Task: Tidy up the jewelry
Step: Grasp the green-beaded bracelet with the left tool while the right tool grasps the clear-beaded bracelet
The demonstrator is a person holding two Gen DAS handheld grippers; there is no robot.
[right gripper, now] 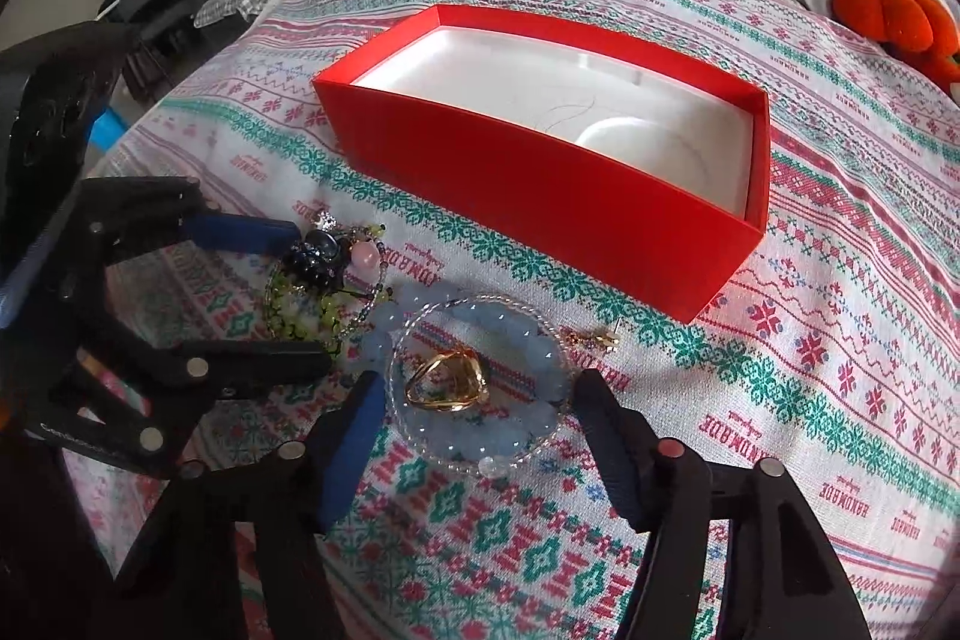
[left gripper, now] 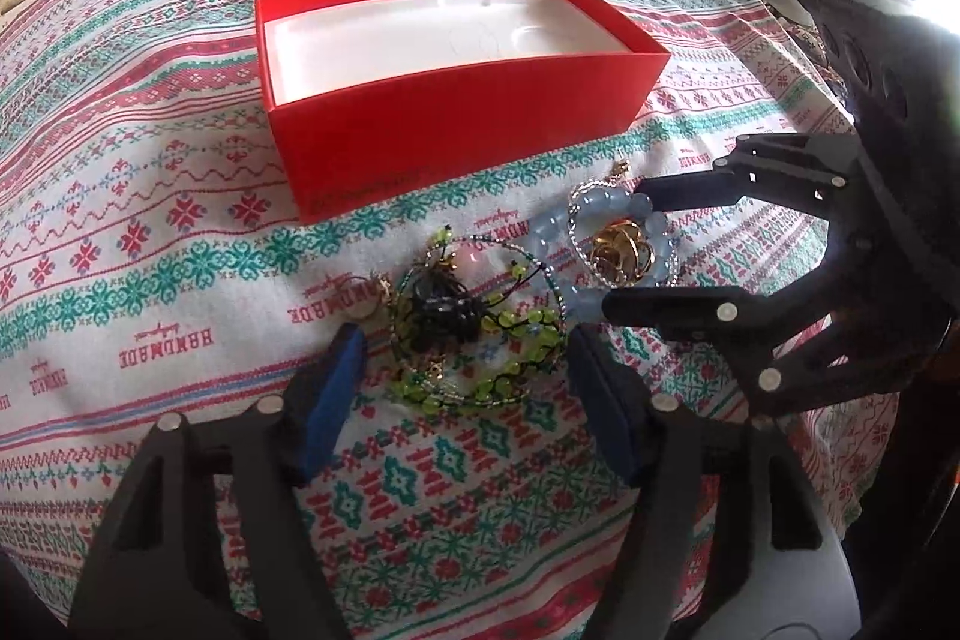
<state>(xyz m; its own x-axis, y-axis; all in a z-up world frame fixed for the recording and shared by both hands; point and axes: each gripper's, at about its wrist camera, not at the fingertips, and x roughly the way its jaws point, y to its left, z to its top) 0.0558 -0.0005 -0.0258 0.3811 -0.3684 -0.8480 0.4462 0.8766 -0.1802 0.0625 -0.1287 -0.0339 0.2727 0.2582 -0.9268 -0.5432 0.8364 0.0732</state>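
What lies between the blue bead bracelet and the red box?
Only patterned cloth and a small gold earring beside the blue bead bracelet; the stretch up to the red box is otherwise bare, clearest in the right wrist view.

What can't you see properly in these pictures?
- Left wrist view: the black tangle inside the green bead bracelet is too knotted to name.
- Right wrist view: the left tongs cover part of that green pile.
- Both views: the red box hides the cloth behind its near wall; its printed lettering is too small to read.
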